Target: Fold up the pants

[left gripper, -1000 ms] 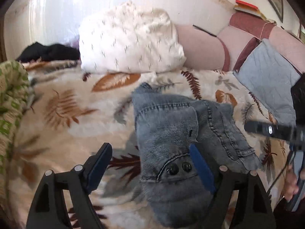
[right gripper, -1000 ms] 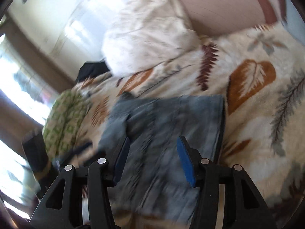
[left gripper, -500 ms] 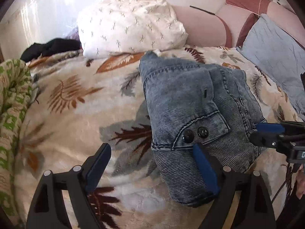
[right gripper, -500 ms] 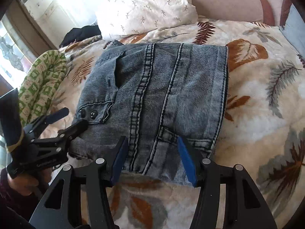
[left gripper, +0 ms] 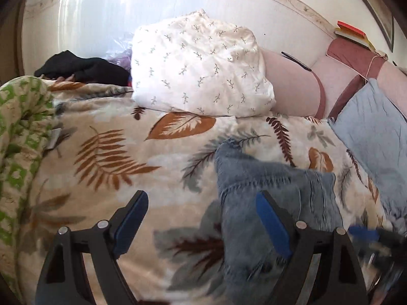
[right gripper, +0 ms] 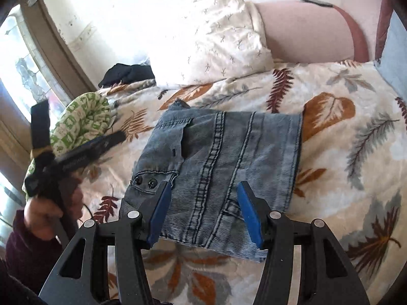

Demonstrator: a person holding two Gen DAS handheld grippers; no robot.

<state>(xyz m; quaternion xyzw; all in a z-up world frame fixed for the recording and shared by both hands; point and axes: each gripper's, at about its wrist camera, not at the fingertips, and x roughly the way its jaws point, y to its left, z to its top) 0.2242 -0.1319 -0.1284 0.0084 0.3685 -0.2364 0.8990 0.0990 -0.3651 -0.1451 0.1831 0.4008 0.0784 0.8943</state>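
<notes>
Closest to the right wrist camera, the right gripper (right gripper: 203,211) hovers with its blue-padded fingers (right gripper: 159,211) spread apart over the near hem of the pants (right gripper: 221,165), gripping nothing. The jeans lie in a compact, roughly square packet on the leaf-print blanket (right gripper: 343,132), so the folding looks essentially finished. What remains, as a judgement, is tidying: press the top layer flat, check that the edges line up, and lift both tools straight off so the stack is not dragged out of square.

Off to the left, the left gripper (left gripper: 201,218) is held clear of the denim, its fingers likewise wide apart and empty; in its own view the packet sits under and beyond its right finger, blurred by motion.

The pants are faded blue-grey denim with a fine ribbed weave, thick double-stitched seams running lengthwise, and a pocket flap with two dark snap buttons (right gripper: 145,181) near the left edge. Stiff cloth like this should keep a crease, though the bulky seams may spring the top layer up.

Under it the blanket is plush and cream, printed with rust and grey fronds. Farther back lie a green-patterned quilt roll (right gripper: 81,119), a white sprigged pillow (right gripper: 213,43), dark clothing (right gripper: 127,73) and a pink bolster (right gripper: 305,30).
</notes>
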